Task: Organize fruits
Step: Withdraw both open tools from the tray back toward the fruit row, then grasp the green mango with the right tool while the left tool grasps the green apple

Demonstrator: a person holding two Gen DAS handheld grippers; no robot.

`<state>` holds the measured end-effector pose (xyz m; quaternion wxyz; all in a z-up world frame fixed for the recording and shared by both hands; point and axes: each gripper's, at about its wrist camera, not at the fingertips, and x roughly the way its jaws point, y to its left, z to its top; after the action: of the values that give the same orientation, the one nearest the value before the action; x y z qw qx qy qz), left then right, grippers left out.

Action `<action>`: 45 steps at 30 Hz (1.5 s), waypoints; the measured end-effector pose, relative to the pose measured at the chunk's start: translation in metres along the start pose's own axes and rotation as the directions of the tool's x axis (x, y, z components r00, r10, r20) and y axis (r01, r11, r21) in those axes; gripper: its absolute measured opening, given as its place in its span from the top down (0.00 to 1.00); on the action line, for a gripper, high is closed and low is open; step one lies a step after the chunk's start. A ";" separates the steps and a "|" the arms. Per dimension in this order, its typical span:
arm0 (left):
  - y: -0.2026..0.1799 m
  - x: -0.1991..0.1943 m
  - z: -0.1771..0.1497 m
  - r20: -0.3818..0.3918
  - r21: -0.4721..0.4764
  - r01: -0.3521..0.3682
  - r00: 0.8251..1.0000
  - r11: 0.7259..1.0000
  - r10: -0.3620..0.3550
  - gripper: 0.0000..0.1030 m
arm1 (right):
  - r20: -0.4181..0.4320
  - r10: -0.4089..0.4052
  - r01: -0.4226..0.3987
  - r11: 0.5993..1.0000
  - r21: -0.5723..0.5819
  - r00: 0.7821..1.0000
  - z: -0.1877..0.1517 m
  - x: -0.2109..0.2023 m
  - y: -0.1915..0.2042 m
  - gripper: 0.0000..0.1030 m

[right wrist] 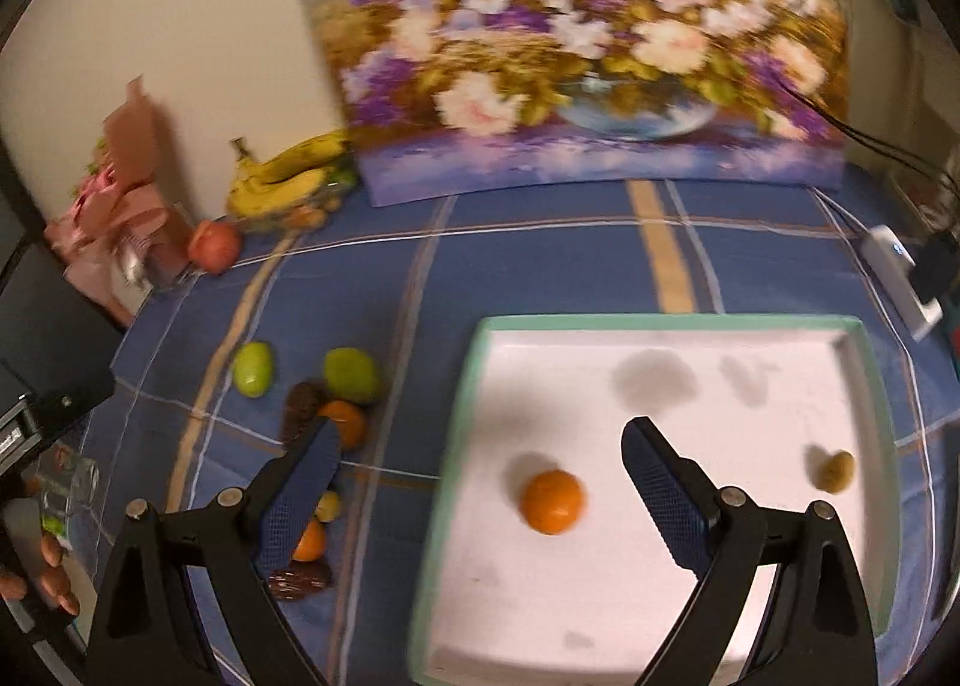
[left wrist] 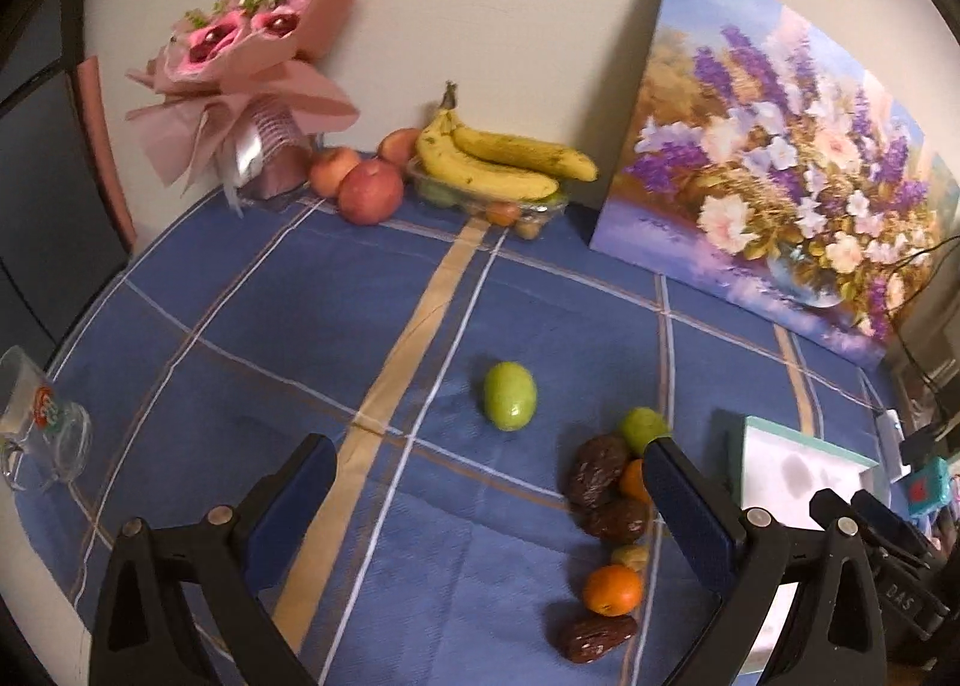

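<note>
— What are your two grippers doing?

— My left gripper (left wrist: 489,473) hangs with its jaws spread wide over the blue plaid tablecloth (left wrist: 288,326), holding nothing; my right gripper (right wrist: 477,452) is spread as well and empty, hovering over the white tray (right wrist: 864,386) with the green rim.

— Where is the fruit?

— In the tray lie one small orange (right wrist: 552,501) and a little brownish fruit (right wrist: 834,471) near the right rim (too blurred to name); the rest sits loose on the cloth to the tray's left: a green fruit (left wrist: 510,395) alone, then a cluster with another green fruit (left wrist: 643,427), dates (left wrist: 597,470), an orange (left wrist: 612,590) and a small yellowish piece I cannot identify.

— Anything hidden?

— My left gripper's right finger covers part of a second orange (left wrist: 633,481) in the cluster; the right wrist view is smeared throughout; bananas (left wrist: 498,161) cover most of a clear container at the wall, beside apples (left wrist: 370,190), a bouquet (left wrist: 252,56) and a flower painting (left wrist: 774,146); a glass mug (left wrist: 42,428) is cut off at the left edge.
</note>
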<state>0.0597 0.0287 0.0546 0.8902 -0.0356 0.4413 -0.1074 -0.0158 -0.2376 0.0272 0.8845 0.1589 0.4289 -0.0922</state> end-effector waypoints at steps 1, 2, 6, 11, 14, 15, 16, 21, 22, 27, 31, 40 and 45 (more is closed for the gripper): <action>0.001 0.001 0.000 -0.005 -0.004 0.007 1.000 1.000 -0.007 0.00 | -0.003 0.013 -0.013 1.000 -0.015 1.000 0.001 0.002 0.008 0.08; 0.003 0.002 0.000 -0.011 -0.013 0.017 1.000 1.000 -0.017 0.00 | -0.007 0.023 -0.023 1.000 -0.021 1.000 0.001 0.004 0.013 0.08; 0.009 0.011 0.004 -0.032 -0.037 0.031 0.999 0.999 -0.032 0.00 | -0.038 0.066 -0.066 0.998 -0.017 0.997 0.001 0.015 0.028 0.17; 0.009 0.032 0.016 -0.079 -0.038 0.025 0.996 0.999 -0.028 0.01 | -0.069 0.110 -0.109 0.994 0.021 0.992 0.005 0.030 0.038 0.26; 0.008 0.046 0.023 -0.104 -0.038 0.040 0.994 0.998 -0.044 0.02 | -0.080 0.127 -0.124 0.991 0.045 0.989 0.009 0.039 0.042 0.32; 0.008 0.052 0.024 -0.115 -0.038 0.045 0.992 0.998 -0.049 0.03 | -0.085 0.123 -0.120 0.992 0.044 0.989 0.010 0.041 0.044 0.32; 0.007 0.059 0.025 -0.133 -0.039 0.051 0.990 0.998 -0.056 0.04 | -0.091 0.118 -0.115 0.993 0.040 0.989 0.013 0.044 0.046 0.32; 0.002 0.093 0.028 -0.211 -0.036 0.070 0.975 0.997 -0.076 0.07 | -0.129 0.124 -0.119 0.992 0.047 0.984 0.024 0.062 0.052 0.34; 0.001 0.098 0.029 -0.219 -0.037 0.070 0.973 0.997 -0.076 0.08 | -0.136 0.127 -0.121 0.991 0.049 0.982 0.025 0.067 0.054 0.35; 0.004 0.119 0.030 -0.247 -0.085 0.089 0.963 0.992 -0.107 0.13 | -0.189 0.126 -0.120 0.992 0.043 0.974 0.026 0.095 0.062 0.38; 0.001 0.133 0.033 -0.255 -0.083 0.102 0.959 0.991 -0.120 0.20 | -0.221 0.125 -0.119 0.992 0.041 0.967 0.023 0.117 0.066 0.43; -0.004 0.157 0.035 -0.281 -0.100 0.121 0.949 0.988 -0.145 0.33 | -0.225 0.139 -0.129 0.990 0.057 0.964 0.021 0.139 0.065 0.47; -0.002 0.165 0.033 -0.295 -0.116 0.127 0.943 0.985 -0.156 0.47 | -0.224 0.153 -0.141 0.988 0.068 0.963 0.020 0.142 0.065 0.50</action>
<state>0.1827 -0.0109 -0.0533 0.7992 -0.0927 0.5735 -0.1542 0.1059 -0.1878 -0.0599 0.8293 0.2224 0.5123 -0.0185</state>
